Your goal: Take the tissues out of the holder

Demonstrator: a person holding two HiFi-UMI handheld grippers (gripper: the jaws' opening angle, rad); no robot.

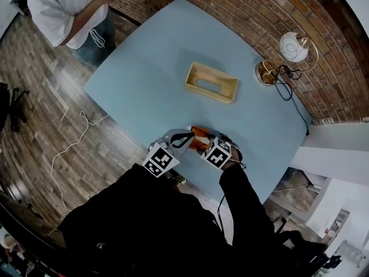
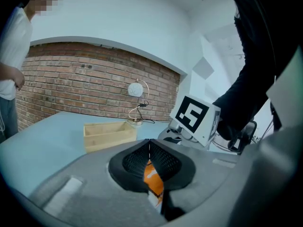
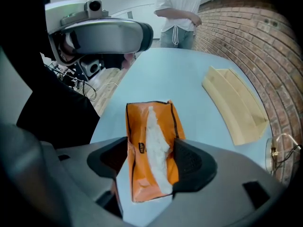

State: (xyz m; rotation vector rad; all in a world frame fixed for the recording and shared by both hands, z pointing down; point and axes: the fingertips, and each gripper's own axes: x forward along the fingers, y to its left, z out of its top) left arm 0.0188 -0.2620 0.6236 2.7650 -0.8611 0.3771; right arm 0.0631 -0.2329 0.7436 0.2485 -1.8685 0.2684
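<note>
At the near edge of the blue desk (image 1: 144, 91), the left hand-held gripper (image 2: 149, 148) has its jaws pressed almost together, pinching an edge of the orange tissue pack (image 3: 149, 122); a strip of orange wrapper shows in the narrow gap between its black pads and runs downward out of sight. Just beside it on the right, the right hand-held gripper (image 3: 151, 151) points steeply down over the same pack with its jaws spread wide. The pack lies lengthwise between them, and its right edge runs along the right pad, while the left pad stands beside the other edge with no sign of squeezing. The pack's top faces up, a ragged white band of tissue running along its slit. Whether the pack rests fully on the desk or is lifted a little at the pinched edge cannot be told. The wooden holder (image 1: 222, 91) sits well apart from the pack, near the middle of the desk, lying as a shallow oblong box with a long slot in its upper face. Farther on, at the far right corner, a lamp (image 1: 294, 47) with a round white globe stands on a brass base, and a black cable (image 1: 286, 89) trails from it toward the right edge. Beyond the far left corner a person (image 1: 63, 10) in a white shirt stands on the wooden floor (image 1: 40, 97). A brick wall (image 1: 230, 10) runs behind the far edge.
</note>
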